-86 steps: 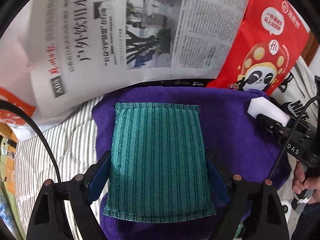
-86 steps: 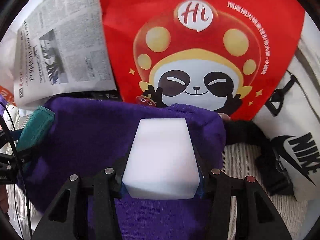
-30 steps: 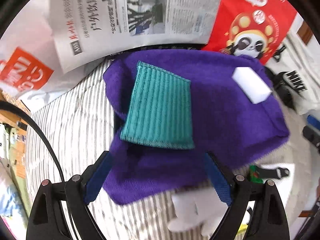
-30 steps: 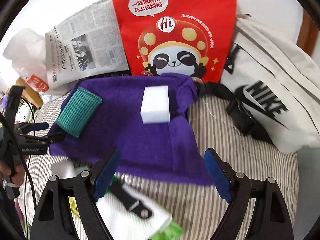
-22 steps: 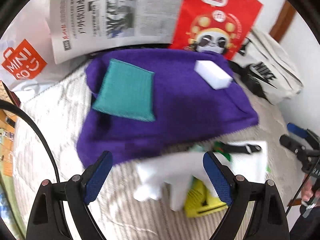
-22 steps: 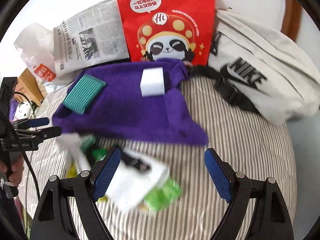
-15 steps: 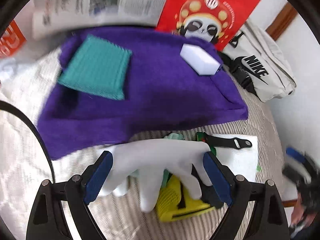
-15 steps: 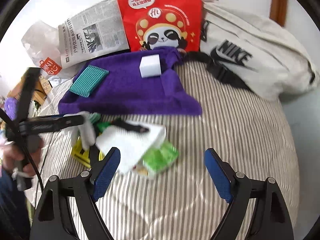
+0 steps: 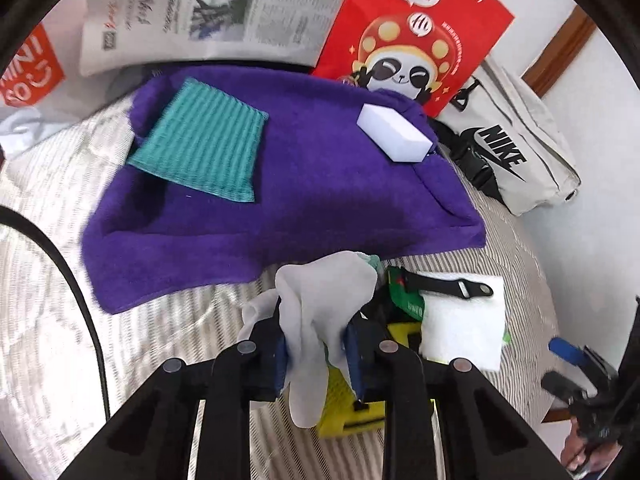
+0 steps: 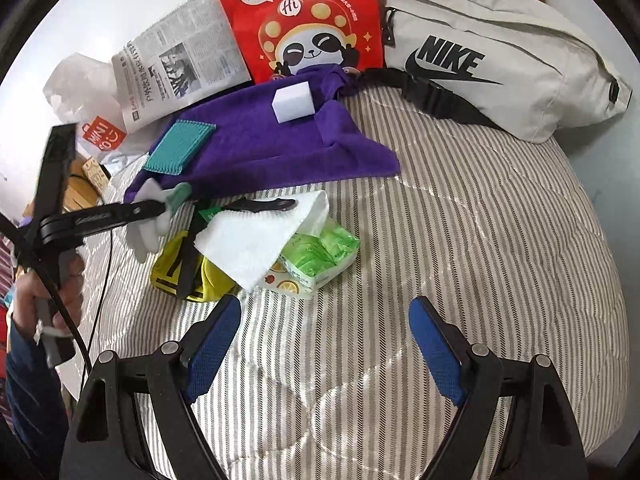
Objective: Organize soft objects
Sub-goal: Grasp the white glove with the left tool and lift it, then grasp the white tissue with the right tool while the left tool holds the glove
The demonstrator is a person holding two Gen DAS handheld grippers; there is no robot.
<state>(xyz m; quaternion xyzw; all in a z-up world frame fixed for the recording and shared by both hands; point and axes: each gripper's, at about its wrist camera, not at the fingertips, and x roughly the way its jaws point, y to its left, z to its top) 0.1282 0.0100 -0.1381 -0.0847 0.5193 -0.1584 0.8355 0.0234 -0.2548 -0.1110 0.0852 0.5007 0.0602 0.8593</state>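
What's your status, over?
Left gripper shut on white glove. Right gripper open, empty. Teal cloth, white sponge on purple towel.

Fuzzy purple towel (image 9: 304,184), ribbed teal cloth (image 9: 200,148), glossy red paper bag (image 9: 420,28).

The left wrist view looks from low and close over the striped bed (image 9: 60,208) toward the purple towel (image 9: 320,184) and the wall. The right wrist view sits higher and farther back. Both share the purple towel (image 10: 272,148) and red bag (image 10: 304,20).
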